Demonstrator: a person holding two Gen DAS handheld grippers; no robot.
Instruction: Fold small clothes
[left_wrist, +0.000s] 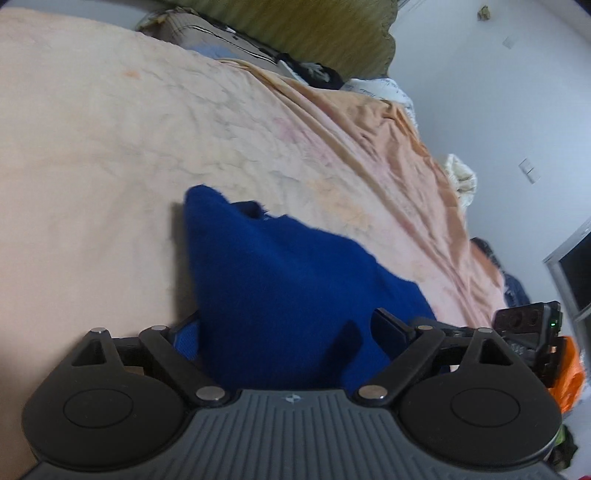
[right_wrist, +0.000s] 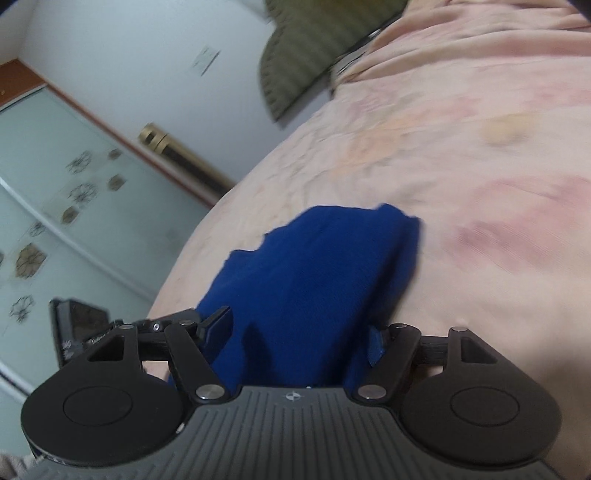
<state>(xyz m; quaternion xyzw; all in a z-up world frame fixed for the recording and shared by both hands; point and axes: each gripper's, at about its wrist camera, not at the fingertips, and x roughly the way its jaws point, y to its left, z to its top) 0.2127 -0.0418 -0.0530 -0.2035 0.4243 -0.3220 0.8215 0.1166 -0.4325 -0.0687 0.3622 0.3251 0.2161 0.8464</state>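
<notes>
Spanning the blue garment (left_wrist: 280, 295), the left gripper (left_wrist: 288, 332) had its fingers spread wide, cloth bunched between them; couldn't tell whether they pinched it. Right gripper (right_wrist: 295, 332) was the same: fingers wide apart, blue fabric filling the gap, grip unclear. Garment lay crumpled on the peach floral bedsheet (left_wrist: 110, 166), far end resting on the bed. Olive pillow (right_wrist: 295, 66) sat at the bed's far edge.

The left gripper (left_wrist: 288, 332) and the right gripper (right_wrist: 299, 332) both tilt low over the bed (left_wrist: 110, 147), each with its fingers spread wide, blue garment (left_wrist: 277, 295) filling the gap between them.
</notes>
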